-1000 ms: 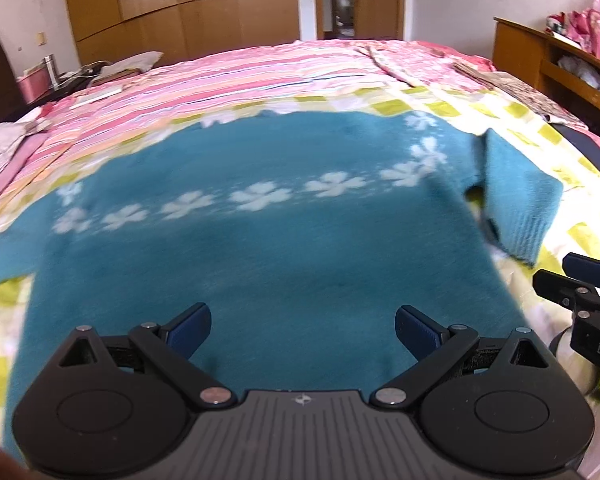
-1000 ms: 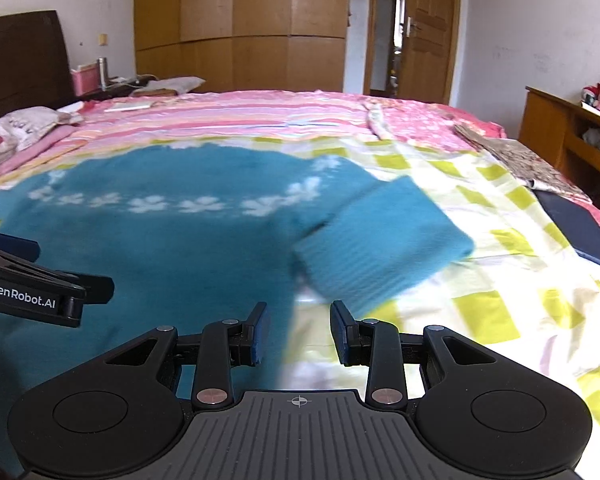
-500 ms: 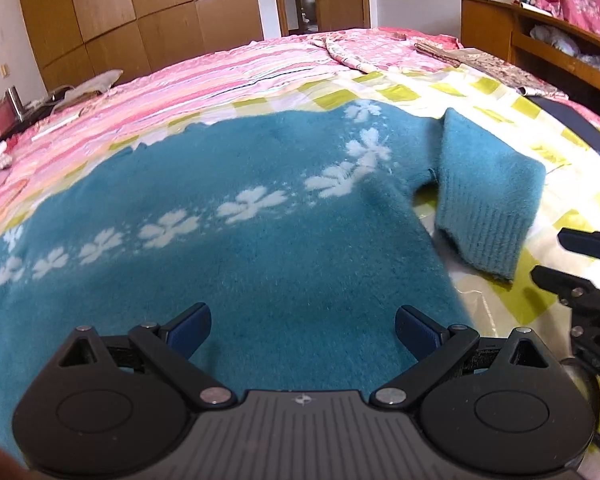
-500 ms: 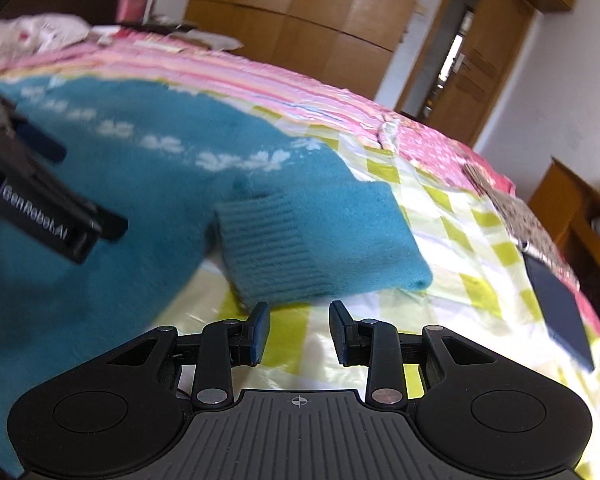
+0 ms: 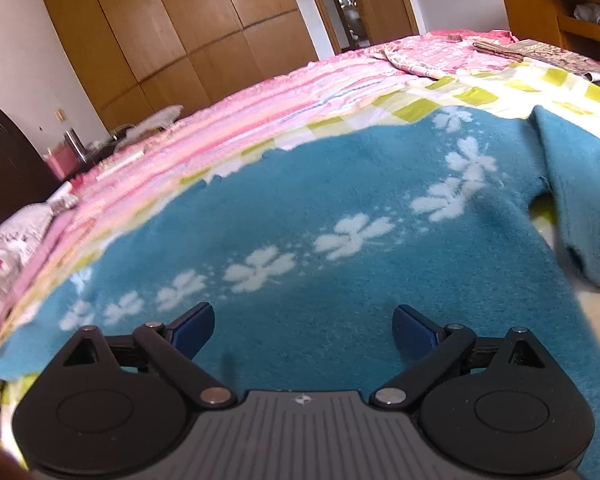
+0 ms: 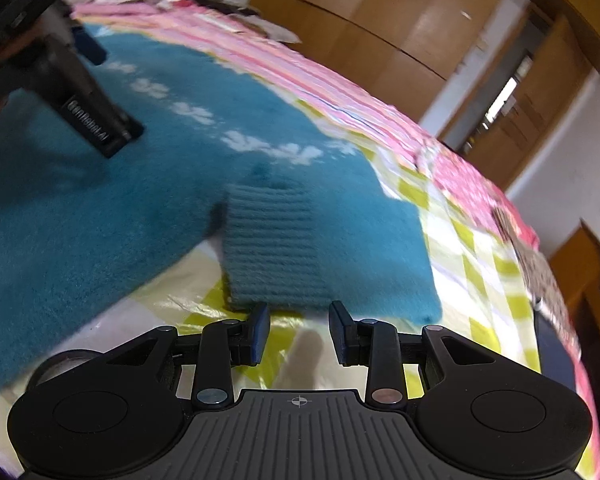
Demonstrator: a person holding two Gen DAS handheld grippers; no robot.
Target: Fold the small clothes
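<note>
A teal sweater (image 5: 320, 200) with a row of white flowers lies flat on the bed. Its right sleeve (image 5: 580, 208) is folded back, and the ribbed cuff (image 6: 270, 248) lies just ahead of my right gripper. My left gripper (image 5: 304, 326) hovers over the sweater's body, jaws wide open, nothing between them. My right gripper (image 6: 299, 330) stands partly open just short of the cuff's near edge, over the yellow-checked sheet, holding nothing. The left gripper (image 6: 96, 120) also shows at the upper left of the right wrist view, above the sweater.
The bed carries a pink striped and yellow-checked sheet (image 5: 380, 88). A wooden wardrobe (image 5: 180, 32) and door stand behind. A wooden shelf unit (image 5: 560, 12) is at right. Folded cloth (image 5: 512, 50) and a dark flat item (image 6: 552, 344) lie on the bed's right side.
Both views have rolled and dropped closer to the bed. The right gripper has come up to the folded sleeve's cuff. The left gripper has shifted over the sweater's body; neither jaw gap changed.
</note>
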